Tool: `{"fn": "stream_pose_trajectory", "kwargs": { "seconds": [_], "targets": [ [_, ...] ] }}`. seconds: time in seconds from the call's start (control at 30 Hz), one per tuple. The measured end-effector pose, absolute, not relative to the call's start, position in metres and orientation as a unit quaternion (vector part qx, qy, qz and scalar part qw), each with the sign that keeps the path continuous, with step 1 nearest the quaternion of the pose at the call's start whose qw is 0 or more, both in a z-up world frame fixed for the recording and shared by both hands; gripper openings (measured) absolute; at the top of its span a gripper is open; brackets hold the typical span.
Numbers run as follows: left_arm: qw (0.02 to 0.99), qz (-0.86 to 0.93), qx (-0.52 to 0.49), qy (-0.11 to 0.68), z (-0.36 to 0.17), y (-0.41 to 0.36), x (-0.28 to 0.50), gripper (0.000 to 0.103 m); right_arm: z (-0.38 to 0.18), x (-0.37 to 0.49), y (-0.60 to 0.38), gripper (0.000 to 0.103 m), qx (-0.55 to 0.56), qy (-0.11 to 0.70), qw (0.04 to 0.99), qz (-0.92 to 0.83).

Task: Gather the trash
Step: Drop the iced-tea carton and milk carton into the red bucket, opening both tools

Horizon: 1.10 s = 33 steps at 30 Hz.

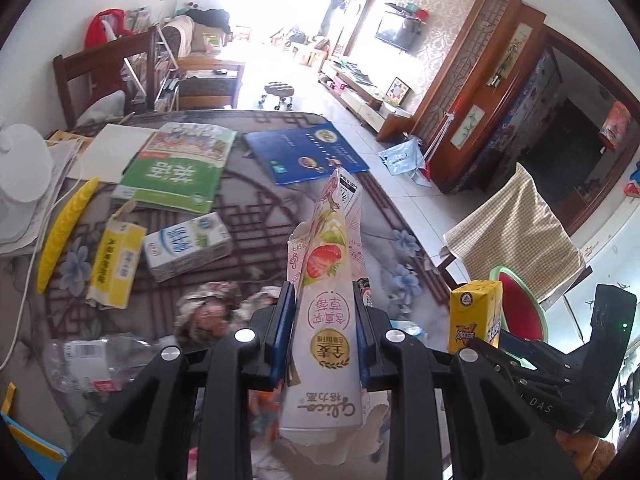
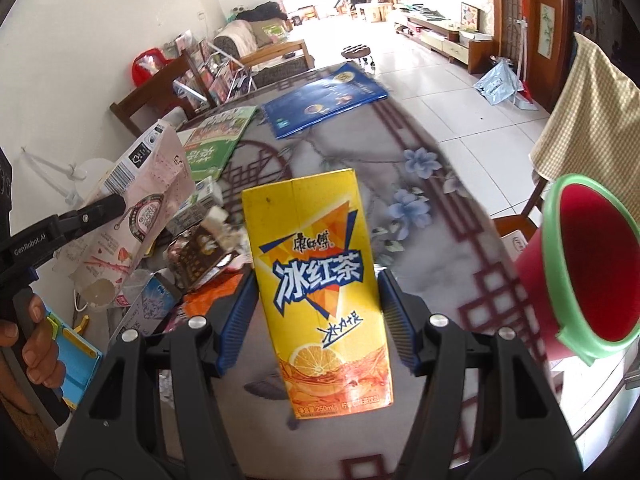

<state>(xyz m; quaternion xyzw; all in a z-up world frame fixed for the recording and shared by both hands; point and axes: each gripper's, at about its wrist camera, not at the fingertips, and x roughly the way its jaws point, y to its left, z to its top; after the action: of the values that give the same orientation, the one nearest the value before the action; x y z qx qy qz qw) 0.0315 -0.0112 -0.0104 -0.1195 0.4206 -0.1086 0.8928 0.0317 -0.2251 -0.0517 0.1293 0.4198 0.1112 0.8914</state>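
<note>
My left gripper (image 1: 325,300) is shut on a pink strawberry snack box (image 1: 328,304) and holds it above the table; the box also shows in the right wrist view (image 2: 136,208). My right gripper (image 2: 316,284) is shut on a yellow iced tea carton (image 2: 316,280), held upright above the table; the carton also shows in the left wrist view (image 1: 476,316). A red bin with a green rim (image 2: 588,264) stands right of the table, close to the right gripper, and shows in the left wrist view (image 1: 520,308) behind the carton.
On the patterned table (image 1: 256,208) lie a blue-white milk carton (image 1: 188,246), a yellow box (image 1: 116,264), a crushed clear bottle (image 1: 96,364), crumpled wrappers (image 1: 212,312), a green book (image 1: 180,168) and a blue folder (image 1: 304,154). A chair with a checked cloth (image 1: 516,232) stands right.
</note>
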Motion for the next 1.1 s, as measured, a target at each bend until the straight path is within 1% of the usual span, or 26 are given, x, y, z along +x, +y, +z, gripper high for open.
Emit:
{"fn": "stream_pose_trajectory", "kwargs": {
  "seconds": [0.33, 0.57, 0.63, 0.7, 1.03, 1.1],
  "targets": [
    [0.882, -0.167, -0.115, 0.425, -0.01, -0.131, 0.042, 0.024, -0.059, 0.037, -0.377, 0.059, 0.146, 0.412, 0.899, 0.005],
    [0.862, -0.224, -0.107, 0.441, -0.017, -0.206, 0.046, 0.024, -0.08, 0.041, -0.451, 0.06, 0.153, 0.424, 0.89, -0.064],
    [0.856, -0.244, -0.099, 0.446, -0.019, -0.231, 0.046, 0.024, -0.085, 0.041, -0.463, 0.064, 0.154, 0.425, 0.889, -0.075],
    [0.849, -0.263, -0.093, 0.449, -0.022, -0.252, 0.048, 0.024, -0.087, 0.036, -0.475, 0.078, 0.16, 0.42, 0.889, -0.087],
    [0.813, -0.353, -0.05, 0.461, -0.04, -0.36, 0.055, 0.025, -0.075, -0.006, -0.539, 0.085, 0.194, 0.38, 0.891, -0.153],
    [0.809, -0.364, -0.036, 0.461, -0.042, -0.379, 0.055, 0.029, -0.074, -0.014, -0.547, 0.085, 0.199, 0.377, 0.89, -0.165]
  ]
}}
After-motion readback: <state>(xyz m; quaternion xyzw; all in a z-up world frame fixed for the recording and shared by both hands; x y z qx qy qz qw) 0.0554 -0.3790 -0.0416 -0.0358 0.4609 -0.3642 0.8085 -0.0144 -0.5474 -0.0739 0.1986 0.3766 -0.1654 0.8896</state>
